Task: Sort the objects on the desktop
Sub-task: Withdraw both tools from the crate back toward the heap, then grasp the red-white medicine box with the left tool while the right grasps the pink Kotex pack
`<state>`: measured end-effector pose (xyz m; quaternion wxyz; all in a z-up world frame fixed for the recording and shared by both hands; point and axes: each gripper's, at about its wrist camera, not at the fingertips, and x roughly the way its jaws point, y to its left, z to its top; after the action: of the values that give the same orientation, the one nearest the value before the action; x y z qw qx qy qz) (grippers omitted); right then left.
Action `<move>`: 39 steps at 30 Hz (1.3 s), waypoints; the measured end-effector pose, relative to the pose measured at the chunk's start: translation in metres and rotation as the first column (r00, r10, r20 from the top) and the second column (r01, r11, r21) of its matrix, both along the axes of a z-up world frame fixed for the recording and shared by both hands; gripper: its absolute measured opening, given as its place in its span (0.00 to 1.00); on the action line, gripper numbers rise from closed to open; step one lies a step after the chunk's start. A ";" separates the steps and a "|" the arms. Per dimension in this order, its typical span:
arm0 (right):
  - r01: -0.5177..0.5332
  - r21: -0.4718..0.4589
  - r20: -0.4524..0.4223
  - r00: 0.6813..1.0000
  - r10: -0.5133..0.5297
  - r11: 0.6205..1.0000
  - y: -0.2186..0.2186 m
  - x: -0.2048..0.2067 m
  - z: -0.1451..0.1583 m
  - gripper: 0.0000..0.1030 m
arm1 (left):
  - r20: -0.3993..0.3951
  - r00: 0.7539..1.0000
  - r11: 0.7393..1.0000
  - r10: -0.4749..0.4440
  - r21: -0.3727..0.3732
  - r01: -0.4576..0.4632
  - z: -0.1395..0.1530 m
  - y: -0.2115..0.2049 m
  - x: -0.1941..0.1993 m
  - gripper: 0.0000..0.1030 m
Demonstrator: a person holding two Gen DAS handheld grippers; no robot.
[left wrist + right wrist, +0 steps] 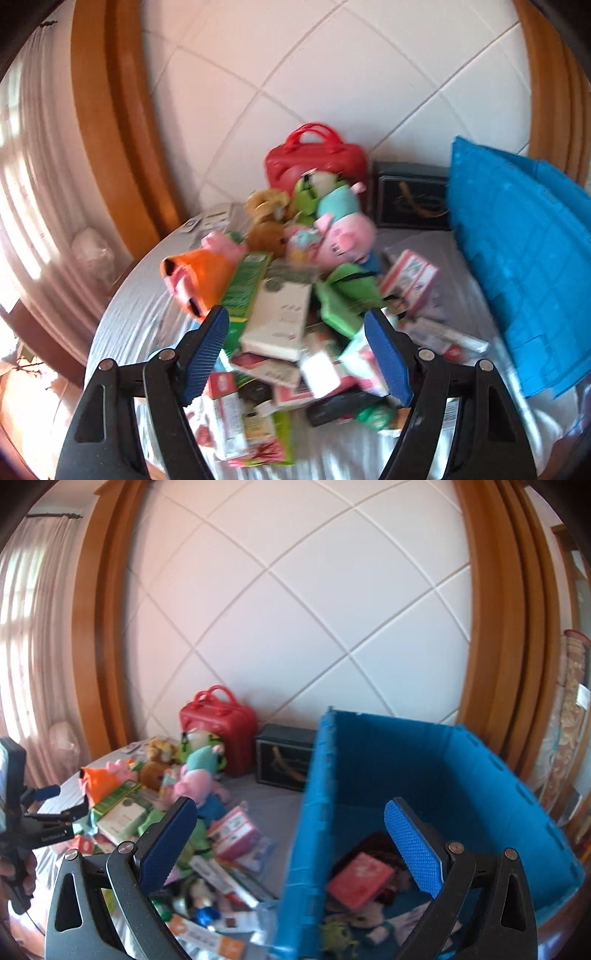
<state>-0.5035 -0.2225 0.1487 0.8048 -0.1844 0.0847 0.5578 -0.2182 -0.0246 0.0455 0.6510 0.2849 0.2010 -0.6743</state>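
Note:
A heap of boxes and plush toys lies on the grey-clothed table point(125, 314): a white box point(280, 321), a green box point(245, 284), a pink pig plush point(343, 240) and an orange plush point(199, 277). My left gripper point(295, 354) is open and empty above the heap, over the white box. My right gripper point(291, 842) is open and empty, straddling the left wall of the blue crate point(424, 768). A pink box point(360, 880) and small toys lie inside the crate. The left gripper also shows in the right wrist view point(70, 805).
A red case point(317, 162) and a dark box point(410, 195) stand at the back against the white tiled wall. The blue crate point(524, 266) stands right of the heap. Curtains hang at the left. The round table's edge runs near the heap's left.

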 end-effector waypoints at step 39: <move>-0.516 -0.503 -0.276 0.856 0.437 0.693 0.203 -0.087 -0.260 1.00 | -0.058 0.961 0.927 0.272 0.285 -0.245 -0.157 -0.016 0.106 0.41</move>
<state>-0.5906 -0.0192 -0.1110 0.5341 -0.3896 0.2477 0.7083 -0.1118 -0.0409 -0.1116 0.6778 0.3109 0.3595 -0.5610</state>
